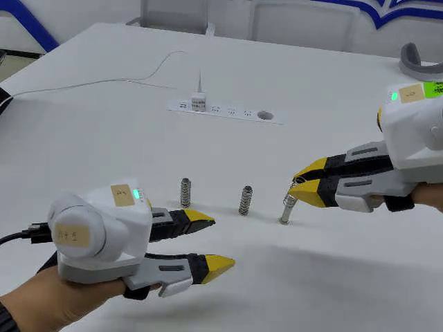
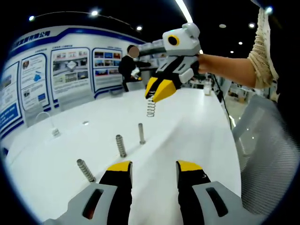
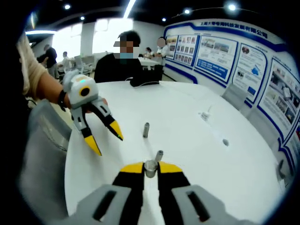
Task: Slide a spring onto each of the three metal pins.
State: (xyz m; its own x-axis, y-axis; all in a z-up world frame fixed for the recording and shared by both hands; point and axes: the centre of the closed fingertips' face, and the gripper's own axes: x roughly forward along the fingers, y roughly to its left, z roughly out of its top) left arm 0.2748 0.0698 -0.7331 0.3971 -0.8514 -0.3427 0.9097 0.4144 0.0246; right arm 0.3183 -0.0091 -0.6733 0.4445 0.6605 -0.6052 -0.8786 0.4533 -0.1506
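Three metal pins stand in a row on the white table (image 1: 104,138). The left pin (image 1: 185,192) and the middle pin (image 1: 246,200) each carry a spring. The right pin (image 1: 287,209) is bare and leans a little. My right gripper (image 1: 295,184) hovers just above the bare pin, shut on a spring (image 2: 150,108) that hangs from its tips. That spring's end (image 3: 150,168) shows between the right gripper's (image 3: 151,168) jaws, with the bare pin (image 3: 160,154) just beyond. My left gripper (image 1: 214,241) is open and holds nothing, in front of the left pin.
A white power strip (image 1: 225,111) with a plug (image 1: 199,102) and a thin cable (image 1: 104,83) lies behind the pins. A grey curved object (image 1: 419,63) sits at the far right edge. People (image 3: 124,58) stand beyond the table.
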